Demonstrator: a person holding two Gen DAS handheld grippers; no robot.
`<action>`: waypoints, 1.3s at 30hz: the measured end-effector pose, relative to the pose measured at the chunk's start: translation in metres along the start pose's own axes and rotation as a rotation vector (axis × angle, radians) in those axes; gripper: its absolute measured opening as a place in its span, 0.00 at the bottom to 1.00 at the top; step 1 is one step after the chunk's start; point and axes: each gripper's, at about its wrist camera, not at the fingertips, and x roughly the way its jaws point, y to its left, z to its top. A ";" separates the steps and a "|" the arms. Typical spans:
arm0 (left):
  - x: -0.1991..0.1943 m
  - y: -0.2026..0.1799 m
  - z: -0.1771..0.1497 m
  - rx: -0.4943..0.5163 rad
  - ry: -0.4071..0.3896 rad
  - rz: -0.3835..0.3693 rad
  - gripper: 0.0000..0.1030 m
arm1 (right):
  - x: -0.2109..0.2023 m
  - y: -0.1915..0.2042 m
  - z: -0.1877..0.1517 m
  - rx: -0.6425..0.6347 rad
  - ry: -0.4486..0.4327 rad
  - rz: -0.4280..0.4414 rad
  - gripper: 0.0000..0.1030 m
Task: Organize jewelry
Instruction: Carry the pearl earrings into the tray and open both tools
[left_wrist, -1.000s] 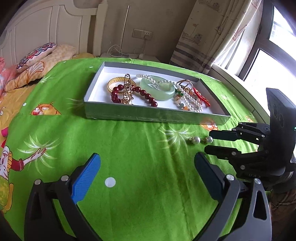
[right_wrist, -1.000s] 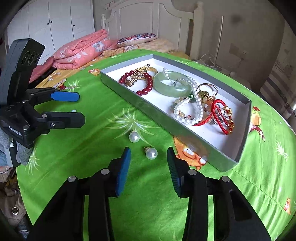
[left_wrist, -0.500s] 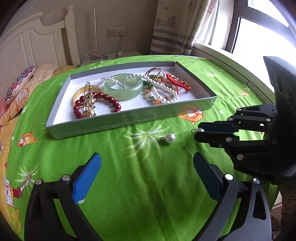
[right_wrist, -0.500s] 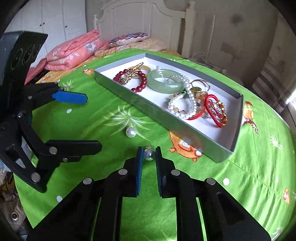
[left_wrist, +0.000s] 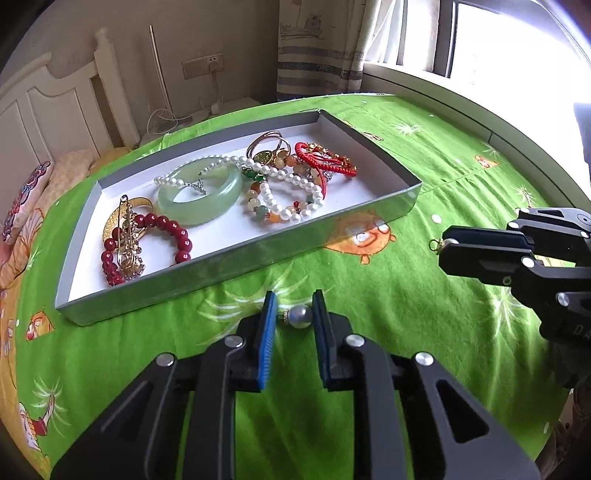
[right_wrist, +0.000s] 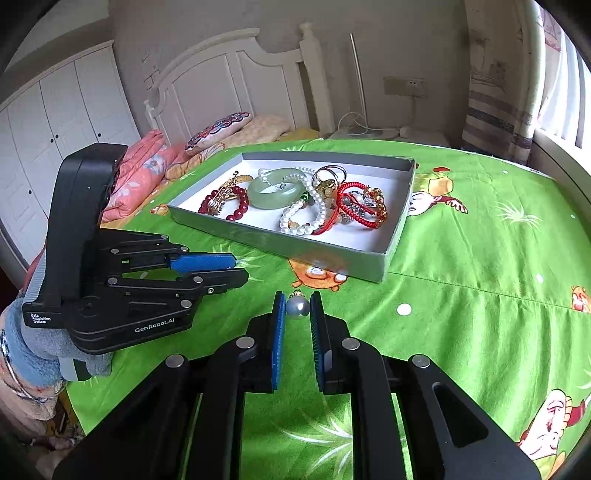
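Pearl earring (left_wrist: 300, 316) between my left claw (left_wrist: 294, 325) pads, jaws just closing; can't tell if pinched yet. Right claw (right_wrist: 297, 325) pinching other pearl earring (right_wrist: 297, 306) above green bed sheet (right_wrist: 480, 258). Step: picking up. Next: carry both over grey box (left_wrist: 236, 266) wall, drop gently.

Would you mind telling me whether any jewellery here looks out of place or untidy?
Yes. Two pearl drop earrings are outside the grey cardboard tray: one between the left gripper's jaws, which have just been closing, one in the right gripper. Inside, the white pearl strand lies tangled with the red cord bracelet.
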 end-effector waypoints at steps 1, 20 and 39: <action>0.000 0.000 0.000 -0.002 -0.002 0.003 0.18 | 0.000 0.001 0.000 -0.003 -0.003 0.000 0.13; -0.038 0.018 -0.003 -0.054 -0.122 0.103 0.18 | 0.003 0.008 0.003 -0.012 -0.012 -0.036 0.13; -0.017 0.095 0.062 -0.303 -0.150 -0.033 0.18 | 0.074 0.043 0.092 -0.079 -0.065 -0.050 0.13</action>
